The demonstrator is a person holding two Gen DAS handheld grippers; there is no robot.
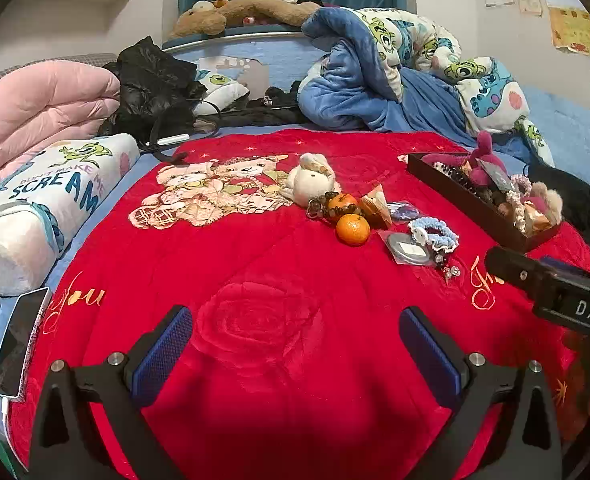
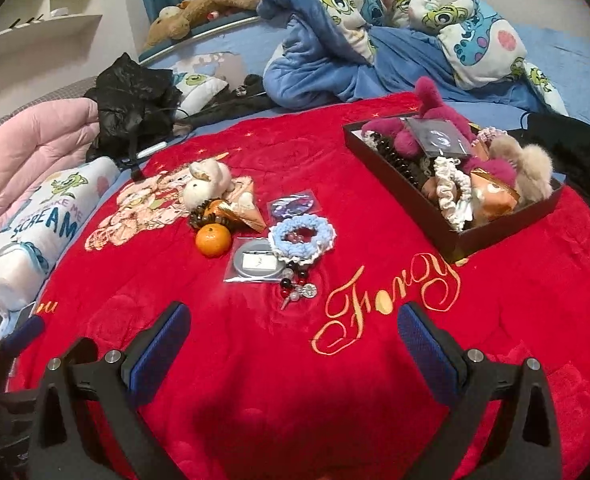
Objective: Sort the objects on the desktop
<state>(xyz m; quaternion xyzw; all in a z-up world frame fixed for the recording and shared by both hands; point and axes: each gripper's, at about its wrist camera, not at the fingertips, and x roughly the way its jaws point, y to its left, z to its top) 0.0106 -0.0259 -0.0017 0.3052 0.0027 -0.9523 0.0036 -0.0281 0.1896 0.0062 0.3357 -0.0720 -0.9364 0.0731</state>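
Observation:
On the red blanket (image 1: 279, 280) lies a cluster of small items: a white plush bunny (image 1: 311, 178), two oranges (image 1: 353, 230), a brown bead bracelet (image 1: 327, 208), a blue scrunchie (image 2: 303, 236), a bagged round disc (image 2: 255, 266) and a beaded charm (image 2: 299, 288). A dark tray (image 2: 407, 184) at the right holds pink and beige plush toys, scrunchies and beads. My left gripper (image 1: 295, 344) hovers open over bare blanket, well short of the cluster. My right gripper (image 2: 295, 344) is open too, near the gold lettering, with nothing between its fingers.
A rolled "SCREAM" pillow (image 1: 43, 208) and phones (image 1: 19, 340) lie at the left edge. A pink quilt (image 1: 35, 112), black bag (image 1: 151, 80) and blue cartoon bedding (image 1: 395, 80) crowd the back. The right gripper's body (image 1: 555, 292) shows at the left wrist view's right side.

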